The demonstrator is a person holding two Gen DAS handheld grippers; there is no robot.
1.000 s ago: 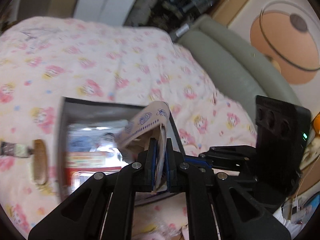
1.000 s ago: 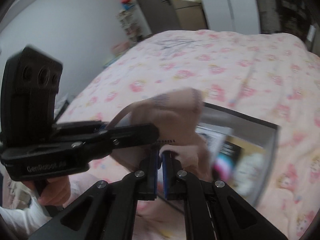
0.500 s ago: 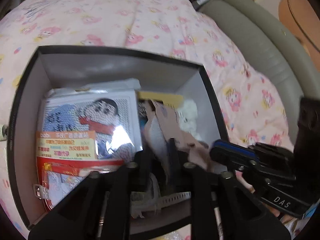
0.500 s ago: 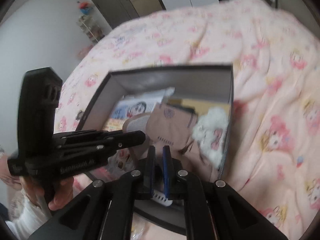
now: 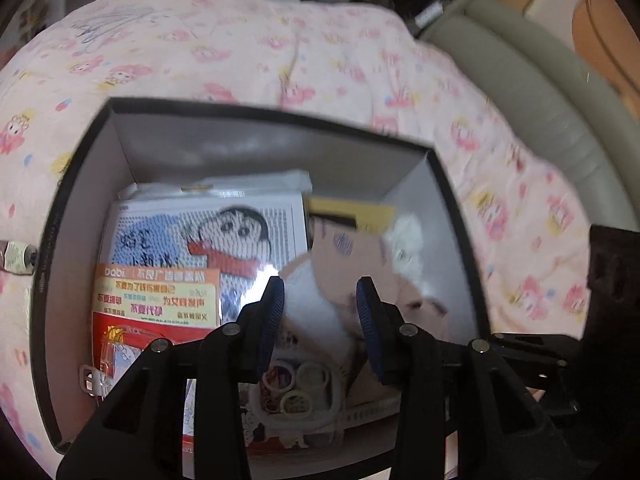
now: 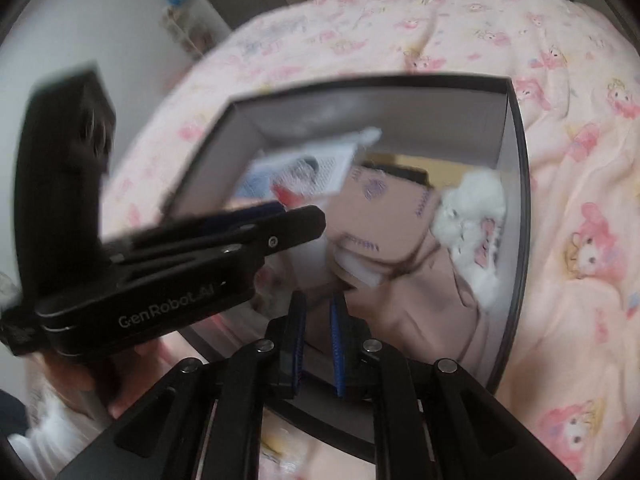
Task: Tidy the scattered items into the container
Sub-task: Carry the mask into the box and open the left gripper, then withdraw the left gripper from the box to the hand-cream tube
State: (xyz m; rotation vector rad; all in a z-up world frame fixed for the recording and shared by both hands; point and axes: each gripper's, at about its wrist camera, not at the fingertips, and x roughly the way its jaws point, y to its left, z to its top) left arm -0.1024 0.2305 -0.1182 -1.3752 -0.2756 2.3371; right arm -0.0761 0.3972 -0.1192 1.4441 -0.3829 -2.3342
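Box (image 5: 80, 184) rim around both parted hand-held grippers, left (image 5: 320, 304) wide, right (image 6: 318, 312) narrow, pink cloth (image 5: 360, 264) released below.

I see a bed (image 5: 320, 52) covered with a pink quilt (image 6: 560, 200) printed all over with small cartoon figures. Sitting directly on the quilt is an open box (image 5: 256, 148) with a black rim and pale inner walls. Against the box's left outer side, a small pale object (image 5: 14, 256) lies on the quilt; I cannot tell what it is.
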